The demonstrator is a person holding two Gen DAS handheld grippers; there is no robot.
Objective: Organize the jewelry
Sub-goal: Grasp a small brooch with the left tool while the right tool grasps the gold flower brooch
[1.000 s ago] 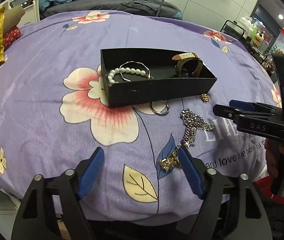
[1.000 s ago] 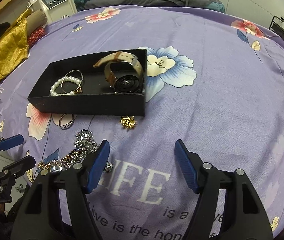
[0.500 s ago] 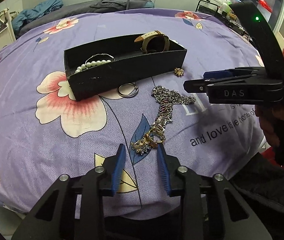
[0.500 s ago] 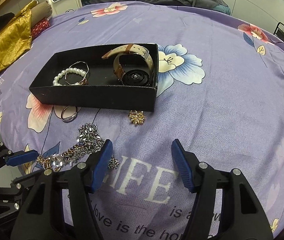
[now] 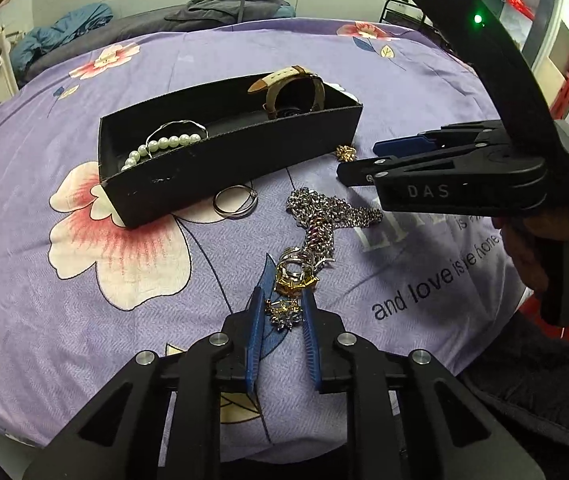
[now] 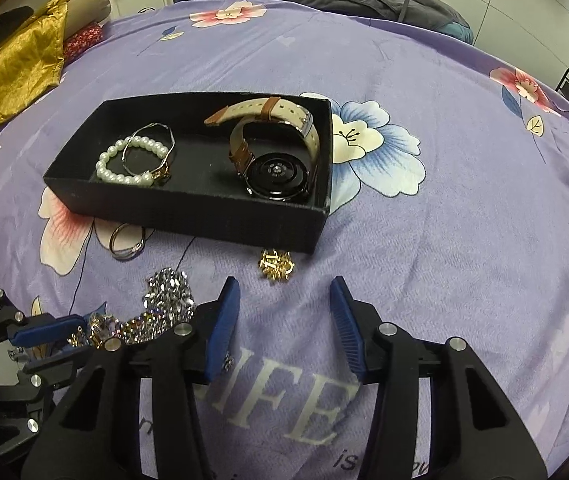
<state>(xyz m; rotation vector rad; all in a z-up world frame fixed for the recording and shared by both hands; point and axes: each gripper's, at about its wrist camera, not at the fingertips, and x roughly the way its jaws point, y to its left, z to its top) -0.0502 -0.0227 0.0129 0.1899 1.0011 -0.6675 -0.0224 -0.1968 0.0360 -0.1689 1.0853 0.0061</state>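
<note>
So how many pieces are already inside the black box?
3. A pearl bracelet and a thin silver bangle lie together at the black box's left end; a strap watch sits at its right end. Its near wall may hide smaller pieces.

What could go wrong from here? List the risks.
1. The left gripper has closed around a small brooch at the end of a tangled chain; lifting may drag the whole tangle and its gold ring along.
2. The fingers are not clearly pinching the brooch, so it may slip out.
3. The dangling chain could catch the box wall.
</note>
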